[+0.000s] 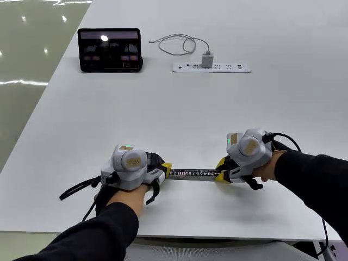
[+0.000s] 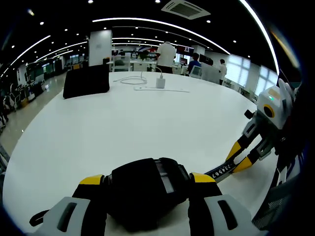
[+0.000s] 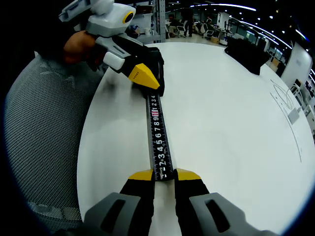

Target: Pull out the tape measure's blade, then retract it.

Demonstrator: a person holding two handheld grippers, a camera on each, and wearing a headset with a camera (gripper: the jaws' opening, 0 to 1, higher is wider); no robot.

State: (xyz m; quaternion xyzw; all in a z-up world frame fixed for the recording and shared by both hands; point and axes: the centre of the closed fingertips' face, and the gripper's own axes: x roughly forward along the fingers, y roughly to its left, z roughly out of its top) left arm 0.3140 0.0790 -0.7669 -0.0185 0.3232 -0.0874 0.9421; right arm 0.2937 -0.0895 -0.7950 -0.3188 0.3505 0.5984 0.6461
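Observation:
The black tape measure case [image 2: 147, 189] sits between my left gripper's [image 2: 147, 180] yellow-tipped jaws, which are shut on it near the table's front edge. In the head view the left gripper [image 1: 163, 169] holds the case [image 1: 154, 161] at the left. The blade [image 1: 193, 174] runs flat along the table to my right gripper [image 1: 222, 173]. In the right gripper view the numbered blade [image 3: 158, 132] stretches from the case [image 3: 150, 61] to my right gripper [image 3: 162, 175], whose jaws are shut on the blade's end. The blade [image 2: 220, 170] shows about a dozen centimetres pulled out.
A dark tablet [image 1: 110, 49] stands at the far left of the white table [image 1: 179, 114]. A white power strip [image 1: 212, 67] with a charger and looped cable [image 1: 176, 44] lies at the back. A mesh chair [image 3: 44, 162] sits by the table's front edge.

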